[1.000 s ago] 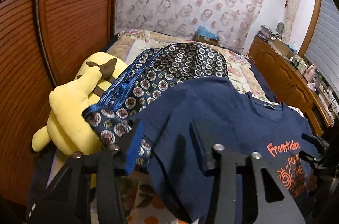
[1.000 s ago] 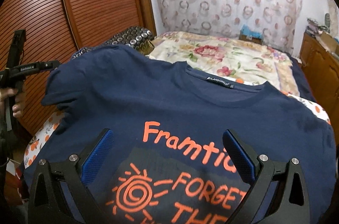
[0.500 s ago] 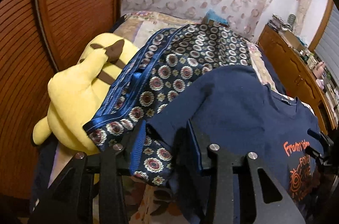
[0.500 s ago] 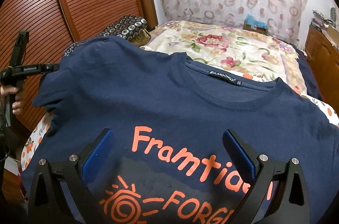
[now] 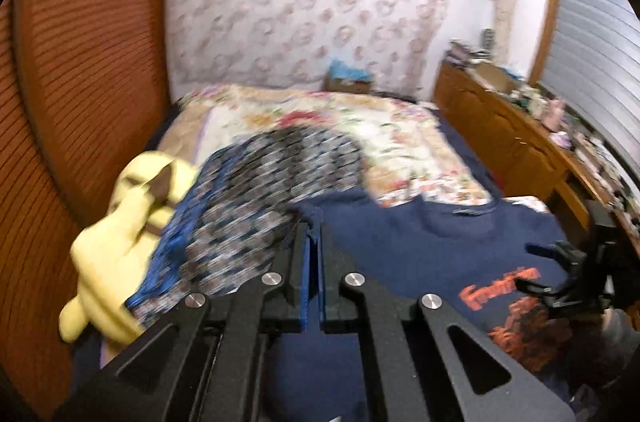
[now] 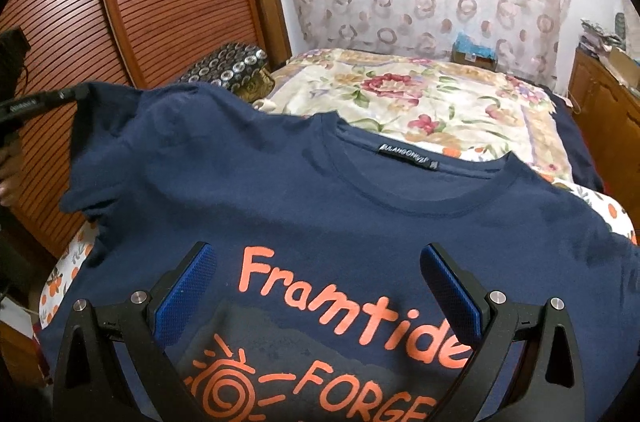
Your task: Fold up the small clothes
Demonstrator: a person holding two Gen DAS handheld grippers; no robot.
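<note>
Two tools over one navy T-shirt (image 6: 320,206) on the bed (image 6: 440,102).
Left tool (image 5: 313,242) clamped on the sleeve; right tool (image 6: 318,282) spread wide, empty.

My T-shirt (image 6: 320,202) lies spread on the bed (image 6: 460,102). Behind its left sleeve sits a pillow (image 5: 272,190), a plush toy (image 5: 120,250) further left.

1. Left gripper (image 5: 313,242): matte black linkage arms, four round silver screws, blue textured pads.
2. Right gripper (image 6: 320,286): same black frame, silver screws, blue ribbed pads (image 6: 188,286).
3. Bare skin of a hand (image 6: 7,182) at the frame's left edge.
</note>
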